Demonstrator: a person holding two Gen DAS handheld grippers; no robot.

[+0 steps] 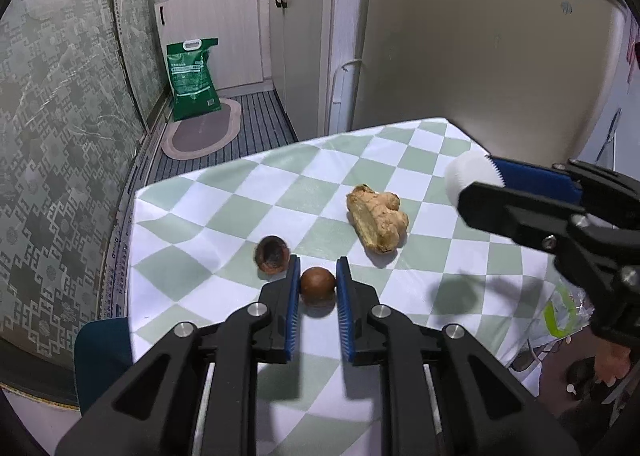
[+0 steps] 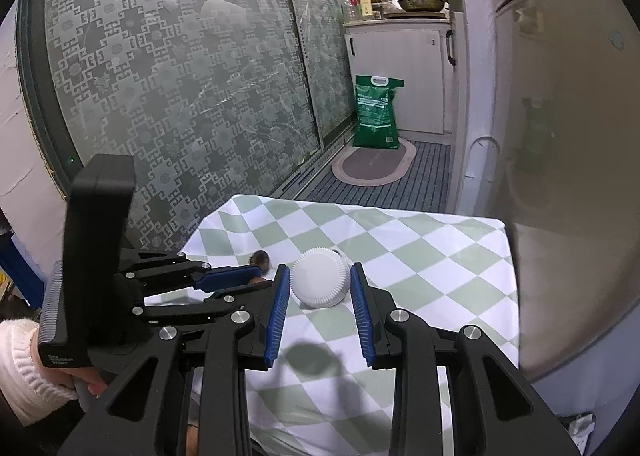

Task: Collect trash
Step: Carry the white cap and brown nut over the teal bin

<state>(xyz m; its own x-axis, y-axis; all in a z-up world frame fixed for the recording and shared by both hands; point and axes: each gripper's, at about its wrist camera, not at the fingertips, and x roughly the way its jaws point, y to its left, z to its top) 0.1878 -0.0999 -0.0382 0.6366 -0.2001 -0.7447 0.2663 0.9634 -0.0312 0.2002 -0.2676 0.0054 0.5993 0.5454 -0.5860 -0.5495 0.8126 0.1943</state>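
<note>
A small round brown nut shell (image 1: 318,283) rests on the green-and-white checked tablecloth (image 1: 248,184), with my left gripper (image 1: 319,276) shut on it, blue pads against both its sides. Just to its left lies an open brown half shell (image 1: 272,254); a piece of ginger (image 1: 378,222) lies further right. A white fluted paper cup (image 2: 320,278) hangs above the cloth (image 2: 420,256) and casts a shadow; my right gripper (image 2: 319,288) is shut on it. That cup (image 1: 464,174) and the right gripper (image 1: 480,186) enter at the right of the left wrist view. The left gripper (image 2: 262,279) shows beside the half shell (image 2: 261,257).
The table's far edge drops to a striped floor with an oval mat (image 1: 204,128) and a green sack (image 1: 194,76). A fridge (image 1: 480,40) stands behind the table, patterned glass doors (image 2: 180,96) to the left. A plastic bag (image 1: 560,314) hangs off the right side; a white knit sleeve (image 2: 20,356) is at lower left.
</note>
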